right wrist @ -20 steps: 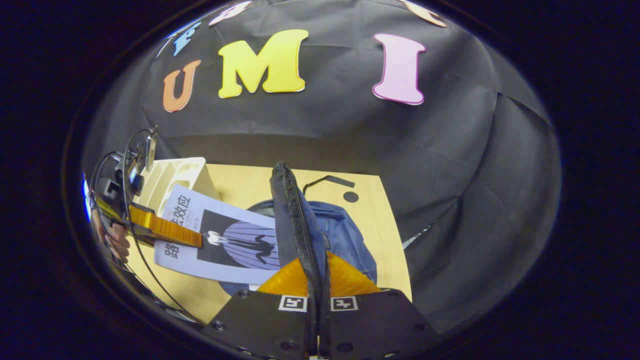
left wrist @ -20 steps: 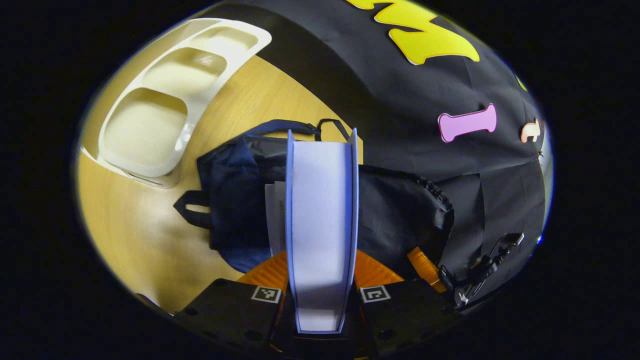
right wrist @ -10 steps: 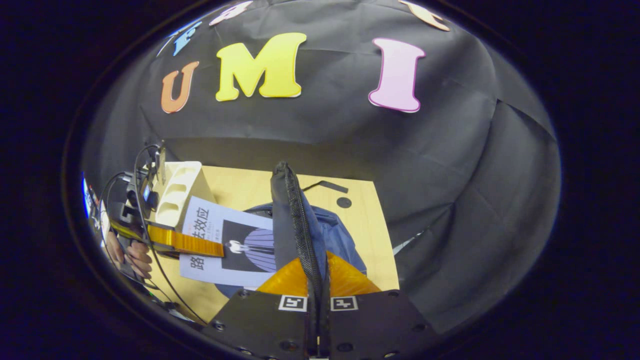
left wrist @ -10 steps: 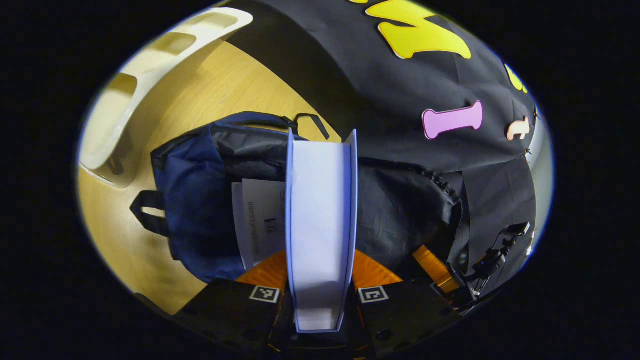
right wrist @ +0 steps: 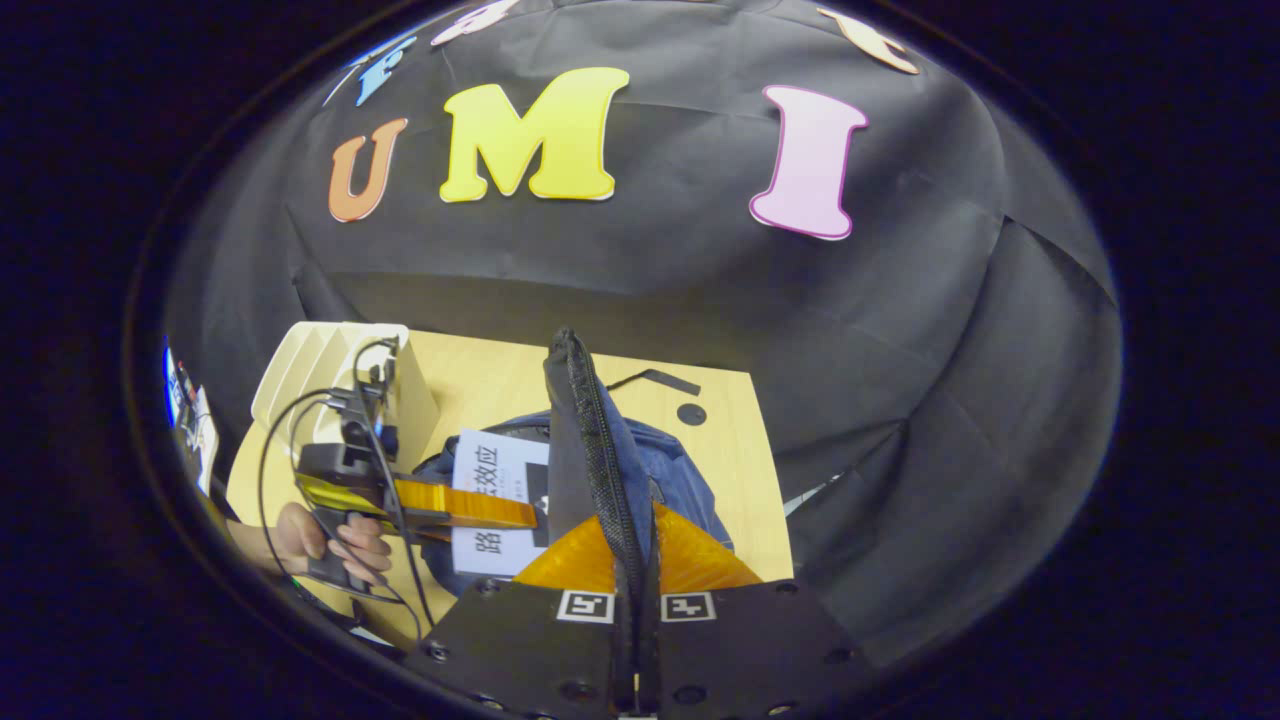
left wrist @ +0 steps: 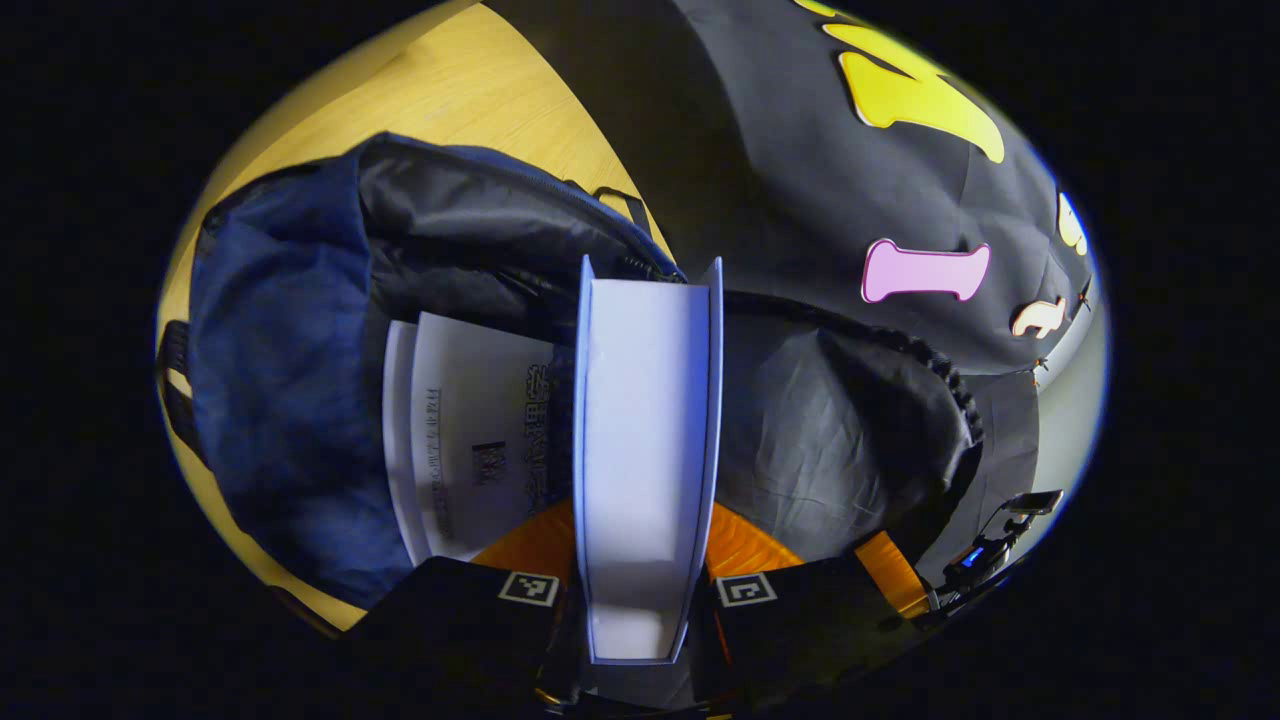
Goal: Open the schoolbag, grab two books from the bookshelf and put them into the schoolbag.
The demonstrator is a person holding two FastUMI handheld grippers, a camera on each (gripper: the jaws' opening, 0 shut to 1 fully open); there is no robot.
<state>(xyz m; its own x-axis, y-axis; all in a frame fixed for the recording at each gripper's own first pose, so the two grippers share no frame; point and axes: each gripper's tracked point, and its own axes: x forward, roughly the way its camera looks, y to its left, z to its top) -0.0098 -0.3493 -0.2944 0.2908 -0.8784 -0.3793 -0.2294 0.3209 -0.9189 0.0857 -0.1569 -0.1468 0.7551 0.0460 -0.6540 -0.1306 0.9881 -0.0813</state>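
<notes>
In the left gripper view, the left tool point(left wrist: 645, 545) is clamped on a pale blue book point(left wrist: 645, 440), one orange finger point(left wrist: 535, 540) pressing on each cover. The book is seen edge-on, its white page block facing the camera and its far end reaching into the mouth of the schoolbag point(left wrist: 290, 380). The navy schoolbag lies on the wooden table point(left wrist: 470, 90) with its dark lining spread wide. A second book point(left wrist: 470, 430), white with dark print on its cover, already rests inside the opening, just left of the held book and against the blue fabric. To the right, the bag's flap point(left wrist: 850, 420) is lifted, its zip teeth running along the curved edge. The right tool point(left wrist: 905, 580) shows at the lower right, at the flap's edge.

In the right gripper view, the right tool point(right wrist: 637, 555) is closed to a narrow slit on the schoolbag's zip edge point(right wrist: 590, 440), holding that strip of fabric upright above the table point(right wrist: 720, 470). Past it, the blue body of the schoolbag point(right wrist: 670, 480) sits on the wood. On the left, a hand point(right wrist: 330, 535) grips the left tool point(right wrist: 525, 515), whose orange fingers hold the pale blue book point(right wrist: 495, 500) partly inside the bag's opening. A cream bookshelf point(right wrist: 330, 365) with slanted dividers stands on the table behind that hand.
</notes>
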